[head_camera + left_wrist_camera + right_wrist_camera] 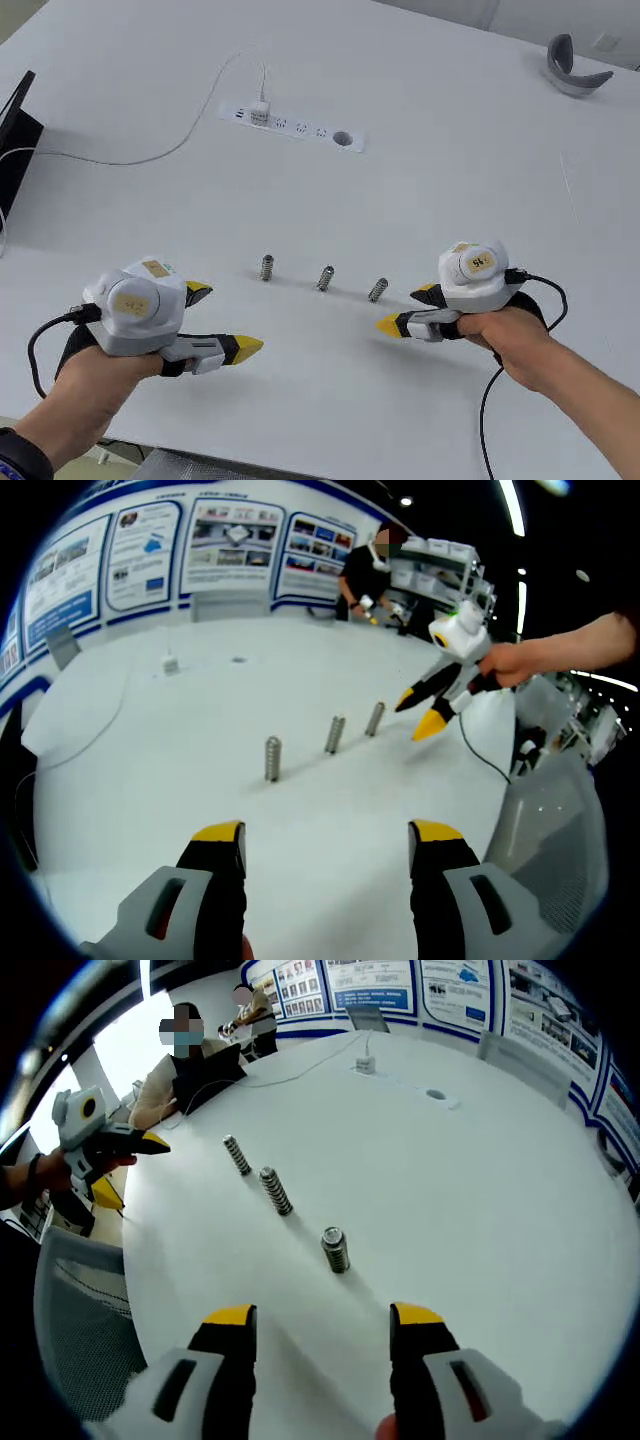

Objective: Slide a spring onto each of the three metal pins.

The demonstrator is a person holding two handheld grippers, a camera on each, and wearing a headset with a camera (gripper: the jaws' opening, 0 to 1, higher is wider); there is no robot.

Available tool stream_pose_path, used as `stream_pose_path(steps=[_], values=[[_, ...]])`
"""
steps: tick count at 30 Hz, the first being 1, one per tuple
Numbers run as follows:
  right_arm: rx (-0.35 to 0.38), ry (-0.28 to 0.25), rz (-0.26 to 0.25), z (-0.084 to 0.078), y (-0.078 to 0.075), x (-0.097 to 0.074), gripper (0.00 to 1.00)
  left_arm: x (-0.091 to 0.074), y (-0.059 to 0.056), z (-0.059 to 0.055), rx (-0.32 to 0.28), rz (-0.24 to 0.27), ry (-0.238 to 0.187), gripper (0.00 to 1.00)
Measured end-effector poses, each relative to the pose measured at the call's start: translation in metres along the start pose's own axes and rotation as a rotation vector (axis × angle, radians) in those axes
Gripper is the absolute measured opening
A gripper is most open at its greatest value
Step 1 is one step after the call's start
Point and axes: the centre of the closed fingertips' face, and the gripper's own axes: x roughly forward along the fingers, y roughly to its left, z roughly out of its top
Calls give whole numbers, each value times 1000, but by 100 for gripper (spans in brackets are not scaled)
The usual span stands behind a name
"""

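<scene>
Springs stand in a short row of three on the white table (420, 200), ahead of my jaws: the left spring (267, 267), the middle spring (325, 278) and the right spring (377, 290), as the head view has them. Each stands upright or leans a little, apart from its neighbours and clear of both grippers. Whether a pin runs inside each, I cannot tell.

The head view alone takes in the far table: a dark screen (14, 140) at the left edge, a power strip (295, 128) with a white plug (260, 112), and a grey curved object (575, 68) at the far right. The left gripper view adds a wall of blue-and-white posters (150, 550), a standing person (365, 575) and a mesh chair (560, 830). The right gripper view adds two people (185, 1070) at the table's far end.

The posters' print is too small to read. So are the marks on the tan stickers (133, 303) on my gripper bodies.

My left gripper (224, 318) is spread wide and holds nothing, its yellow tips near the left spring. In its own view the row runs up and to the right from the gap. My right gripper (407, 309) is also spread wide and empty, just beside the right spring. That spring sits straight above the gap in its own view.
</scene>
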Motion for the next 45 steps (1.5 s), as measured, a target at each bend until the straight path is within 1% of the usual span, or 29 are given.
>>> stream_pose_path(steps=[2, 6, 7, 9, 12, 17, 26, 31, 34, 45], values=[[12, -18, -9, -2, 2, -2, 57, 0, 1, 0, 0, 0, 1, 68], [42, -54, -7, -3, 7, -4, 63, 0, 2, -2, 2, 1, 9, 69], [64, -86, -5, 1, 10, -5, 64, 0, 3, -4, 1, 3, 13, 70], [98, -125, 3, 4, 14, -7, 67, 1, 3, -7, -7, 4, 20, 70], [103, -148, 0, 3, 18, -9, 70, 0, 3, -7, -9, 6, 20, 71], [124, -191, 2, 6, 24, -14, 73, 0, 3, -7, -8, 9, 23, 73], [139, -230, -15, 5, 30, -22, 76, 1, 5, -1, -7, 14, 16, 74], [154, -253, -26, 2, 34, -28, 77, 1, 7, 0, -10, 19, 12, 75], [175, -280, -25, 2, 37, -30, 79, -1, 8, 0, -13, 22, 10, 76], [195, -293, -20, -4, 48, -31, 82, -7, 13, 0, -35, 39, -4, 78]])
